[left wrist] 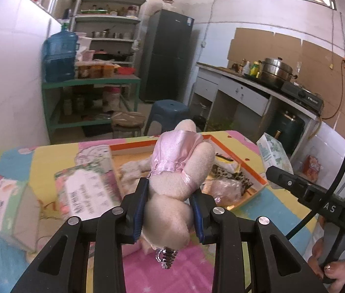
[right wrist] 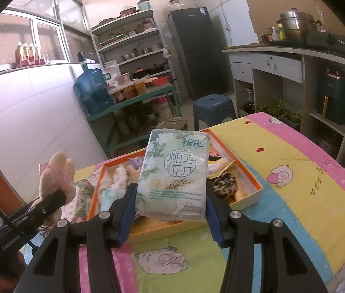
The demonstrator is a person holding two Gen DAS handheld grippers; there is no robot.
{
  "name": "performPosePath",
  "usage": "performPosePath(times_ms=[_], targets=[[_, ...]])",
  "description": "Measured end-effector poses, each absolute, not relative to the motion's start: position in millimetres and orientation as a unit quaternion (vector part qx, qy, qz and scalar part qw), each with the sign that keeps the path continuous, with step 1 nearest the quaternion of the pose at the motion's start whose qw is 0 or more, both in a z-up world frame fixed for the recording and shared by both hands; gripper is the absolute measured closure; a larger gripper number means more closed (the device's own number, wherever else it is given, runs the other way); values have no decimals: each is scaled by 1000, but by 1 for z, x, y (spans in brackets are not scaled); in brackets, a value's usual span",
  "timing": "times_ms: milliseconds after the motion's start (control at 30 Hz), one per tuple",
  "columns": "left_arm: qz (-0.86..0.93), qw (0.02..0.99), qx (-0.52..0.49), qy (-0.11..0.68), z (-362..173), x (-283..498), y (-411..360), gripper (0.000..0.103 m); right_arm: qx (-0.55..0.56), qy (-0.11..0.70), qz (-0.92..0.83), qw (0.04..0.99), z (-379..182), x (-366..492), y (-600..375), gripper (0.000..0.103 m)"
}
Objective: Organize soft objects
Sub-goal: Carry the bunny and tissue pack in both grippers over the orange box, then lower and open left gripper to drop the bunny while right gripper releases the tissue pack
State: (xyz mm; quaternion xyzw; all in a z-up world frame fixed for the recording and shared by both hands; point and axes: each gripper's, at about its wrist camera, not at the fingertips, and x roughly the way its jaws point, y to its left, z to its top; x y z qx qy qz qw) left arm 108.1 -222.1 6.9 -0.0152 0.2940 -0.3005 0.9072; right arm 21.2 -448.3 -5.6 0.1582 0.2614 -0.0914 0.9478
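My left gripper (left wrist: 170, 202) is shut on a pink plush rabbit (left wrist: 184, 161) in a satin dress and holds it above the table. My right gripper (right wrist: 170, 202) is shut on a white-green tissue pack (right wrist: 173, 173) and holds it over an orange-rimmed divided box (right wrist: 250, 182). The box holds a leopard-print soft item (right wrist: 226, 183) and other soft things. In the left wrist view the box (left wrist: 253, 171) lies behind the rabbit, and the tissue pack (left wrist: 273, 153) shows at the right. The rabbit (right wrist: 55, 173) shows at the left of the right wrist view.
A colourful cartoon cloth (right wrist: 294, 171) covers the table. Floral packs (left wrist: 86, 190) and a carton (left wrist: 6, 210) lie left of the box. Behind stand a blue stool (right wrist: 214, 109), a green shelf with a water jug (right wrist: 94, 90), a fridge (right wrist: 196, 51) and a counter (right wrist: 282, 56).
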Motion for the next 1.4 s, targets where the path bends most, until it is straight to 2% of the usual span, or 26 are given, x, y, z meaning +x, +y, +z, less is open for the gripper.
performPosePath(times_ms=[667, 1400], targets=[[-319, 894, 31, 314, -5, 172, -312, 70, 157, 305, -82, 936, -32, 77, -494, 51], [-327, 859, 66, 388, -38, 219, -367, 70, 168, 363, -33, 916, -62, 128, -514, 51]])
